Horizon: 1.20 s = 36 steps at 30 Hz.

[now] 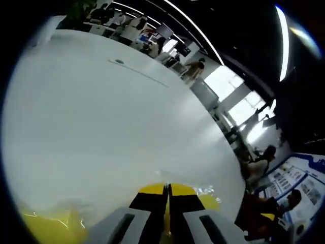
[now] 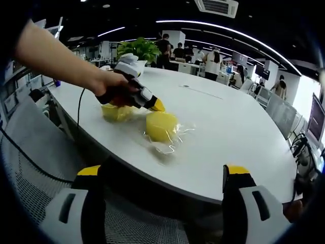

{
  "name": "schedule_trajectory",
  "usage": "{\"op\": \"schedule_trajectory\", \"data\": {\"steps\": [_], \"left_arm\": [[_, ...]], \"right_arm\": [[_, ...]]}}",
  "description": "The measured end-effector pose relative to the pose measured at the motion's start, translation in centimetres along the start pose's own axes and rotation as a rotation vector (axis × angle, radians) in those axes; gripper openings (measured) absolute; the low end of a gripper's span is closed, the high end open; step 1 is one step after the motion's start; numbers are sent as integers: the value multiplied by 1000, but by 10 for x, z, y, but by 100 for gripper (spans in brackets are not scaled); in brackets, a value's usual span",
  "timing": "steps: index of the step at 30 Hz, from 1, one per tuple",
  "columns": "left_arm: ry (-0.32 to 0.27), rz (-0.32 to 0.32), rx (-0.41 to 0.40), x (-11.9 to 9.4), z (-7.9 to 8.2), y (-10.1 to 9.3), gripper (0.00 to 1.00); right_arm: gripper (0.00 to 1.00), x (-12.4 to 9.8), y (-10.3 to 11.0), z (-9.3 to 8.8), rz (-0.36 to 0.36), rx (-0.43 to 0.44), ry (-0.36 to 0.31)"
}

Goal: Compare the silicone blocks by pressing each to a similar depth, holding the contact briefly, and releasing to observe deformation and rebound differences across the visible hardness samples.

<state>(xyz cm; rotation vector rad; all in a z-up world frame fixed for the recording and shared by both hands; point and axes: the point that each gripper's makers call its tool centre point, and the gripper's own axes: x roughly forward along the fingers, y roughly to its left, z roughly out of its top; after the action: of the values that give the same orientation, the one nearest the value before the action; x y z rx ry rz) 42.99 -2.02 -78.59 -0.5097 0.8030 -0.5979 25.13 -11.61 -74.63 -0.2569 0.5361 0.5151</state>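
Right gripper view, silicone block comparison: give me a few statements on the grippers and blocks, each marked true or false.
1. The right gripper is open. True.
2. The left gripper is over the yellow silicone blocks. True.
3. Its fingers are spread wide. False: they are closed together.
4. The blocks sit on the floor. False: both, one and the other, lie on the white table.
5. Clear plastic wrap lies around one block. True.
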Motion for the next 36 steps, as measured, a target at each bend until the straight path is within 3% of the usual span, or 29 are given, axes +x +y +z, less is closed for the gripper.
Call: {"op": "schedule_trajectory", "data": {"steps": [4, 6, 10, 14, 16, 18, 24, 28, 31, 34, 36], "left_arm": [[22, -28, -13, 4, -2, -3, 0], [39, -46, -68, 7, -4, -4, 1], [44, -47, -86, 11, -3, -2, 7], [44, -49, -80, 14, -4, -3, 7], [43, -65, -68, 14, -3, -6, 1], [46, -72, -32, 15, -3, -9, 1], [50, -99, -27, 16, -3, -12, 1], [73, -116, -32, 20, -5, -15, 18], [90, -116, -4, 25, -9, -19, 21], [81, -107, -23, 27, -7, -17, 17], [73, -111, -30, 28, -5, -17, 7]], "right_arm": [[90, 0, 0, -1, -1, 1, 3], [90, 0, 0, -1, -1, 2, 3], [90, 0, 0, -1, -1, 2, 7], [89, 0, 0, -1, 1, 0, 10], [88, 0, 0, -2, 3, 1, 10], [88, 1, 0, -2, 2, -1, 11], [88, 1, -1, -2, 2, 0, 14], [88, 1, -1, -3, 2, 0, 16], [87, 1, -1, -3, 3, 0, 19], [87, 2, -1, -4, 4, -1, 21], [87, 2, -1, -4, 3, -2, 23]]}}
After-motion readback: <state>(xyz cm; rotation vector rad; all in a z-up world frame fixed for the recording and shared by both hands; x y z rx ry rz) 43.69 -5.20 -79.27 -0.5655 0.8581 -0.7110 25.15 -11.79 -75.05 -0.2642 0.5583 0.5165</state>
